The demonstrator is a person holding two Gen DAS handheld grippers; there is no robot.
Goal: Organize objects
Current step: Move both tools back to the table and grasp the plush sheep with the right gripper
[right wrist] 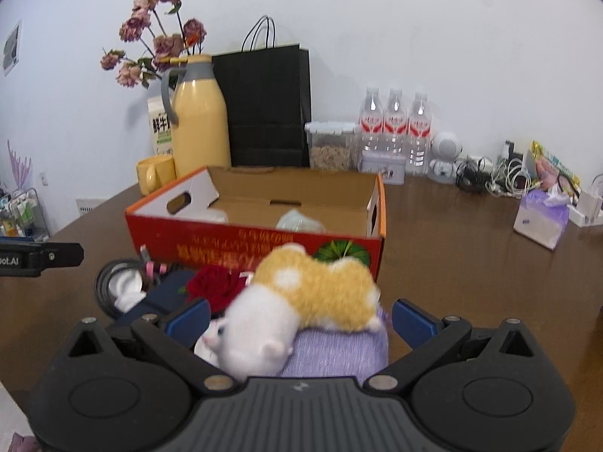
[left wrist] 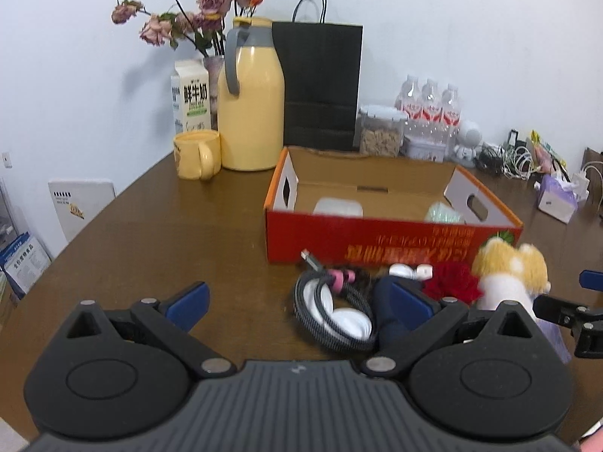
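Clutter sits in a small heap on the brown surface (left wrist: 150, 226), straight ahead of both claws and just short of the red cardboard box (right wrist: 256, 252). The right claw (right wrist: 299, 318) is spread wide, gripping nothing, with the plush toy (right wrist: 301, 301) lying directly between its blue pads on a lilac cloth (right wrist: 339, 350); its long axis runs roughly across the claw's opening. The left claw (left wrist: 299, 303) is likewise released, and the coiled cable (left wrist: 331, 316) lies just ahead, toward its right finger. The right hand's claw is plainly the nearer to the plush, so a grasp there looks like the coming move, with the box beyond as the likely destination. Readable writing: "鲜牛奶" on the milk carton (left wrist: 192, 101). The box's yellow print is upside down and blurred.
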